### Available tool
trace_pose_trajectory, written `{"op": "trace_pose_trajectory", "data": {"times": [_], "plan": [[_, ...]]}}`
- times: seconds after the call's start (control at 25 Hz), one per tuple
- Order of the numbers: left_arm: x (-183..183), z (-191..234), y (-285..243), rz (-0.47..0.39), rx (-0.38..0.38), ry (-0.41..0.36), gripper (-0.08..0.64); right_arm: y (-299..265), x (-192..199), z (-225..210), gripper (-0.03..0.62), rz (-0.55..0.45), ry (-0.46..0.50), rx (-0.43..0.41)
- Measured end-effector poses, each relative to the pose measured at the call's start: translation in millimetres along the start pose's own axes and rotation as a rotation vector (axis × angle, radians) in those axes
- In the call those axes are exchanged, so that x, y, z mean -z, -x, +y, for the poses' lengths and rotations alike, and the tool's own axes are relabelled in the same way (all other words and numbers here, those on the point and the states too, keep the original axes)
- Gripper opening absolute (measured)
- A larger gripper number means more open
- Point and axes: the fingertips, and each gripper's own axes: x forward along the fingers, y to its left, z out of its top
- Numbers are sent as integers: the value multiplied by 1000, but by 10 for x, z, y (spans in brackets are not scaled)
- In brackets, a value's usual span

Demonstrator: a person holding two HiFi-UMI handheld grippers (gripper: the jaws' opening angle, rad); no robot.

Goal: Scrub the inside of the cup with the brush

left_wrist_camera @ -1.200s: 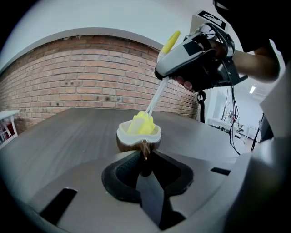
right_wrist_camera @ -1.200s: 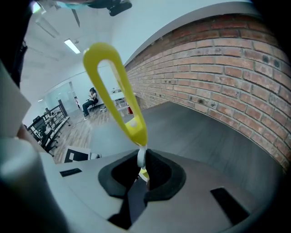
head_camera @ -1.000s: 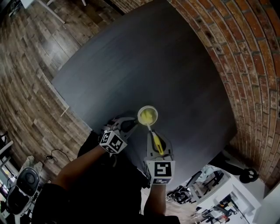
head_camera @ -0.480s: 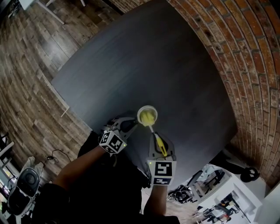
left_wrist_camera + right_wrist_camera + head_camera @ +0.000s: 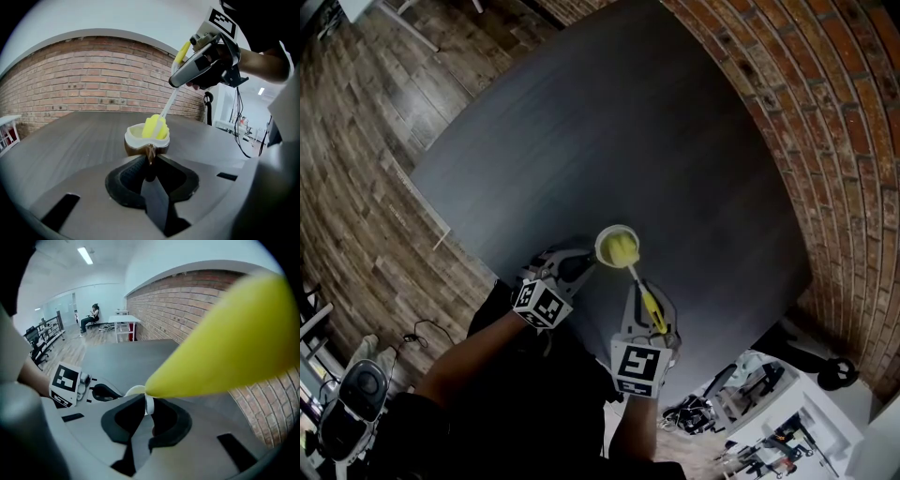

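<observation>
A brown cup with a white rim (image 5: 617,246) stands near the front edge of the dark table (image 5: 609,131). My left gripper (image 5: 583,266) comes in from the left and is shut on the cup's handle (image 5: 150,153), which sits between its jaws (image 5: 149,158). The yellow brush head (image 5: 155,127) is down inside the cup (image 5: 146,138). Its thin white shaft rises to a yellow handle (image 5: 651,307). My right gripper (image 5: 639,292) is shut on that brush. In the right gripper view the yellow handle (image 5: 225,352) fills the upper right and hides most of the cup; the shaft passes between the jaws (image 5: 148,407).
A brick wall (image 5: 825,141) runs along the table's far and right sides. Wooden floor (image 5: 356,187) lies to the left. Cables and equipment (image 5: 750,403) crowd the floor at lower right. The table's front edge is just below the cup.
The right gripper has rolled a little and the brush handle leans further right. The brush head stays in the cup. The left gripper and cup have not moved.
</observation>
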Motion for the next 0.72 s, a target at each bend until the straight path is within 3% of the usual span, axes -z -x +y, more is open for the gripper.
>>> {"op": "trace_pose_trajectory", "data": {"times": [0.12,0.36,0.72], "plan": [[-3,-9,-4,-5,12,11,83,-11,-61,16,51,-47,52,31],[-11,-23,-8,-12,31,19,83,-37,-212,49,49,-183,62,59],[-3,-20,-15,-20,44,21,83,-117,-329,81,48,-317,-179,28]]}}
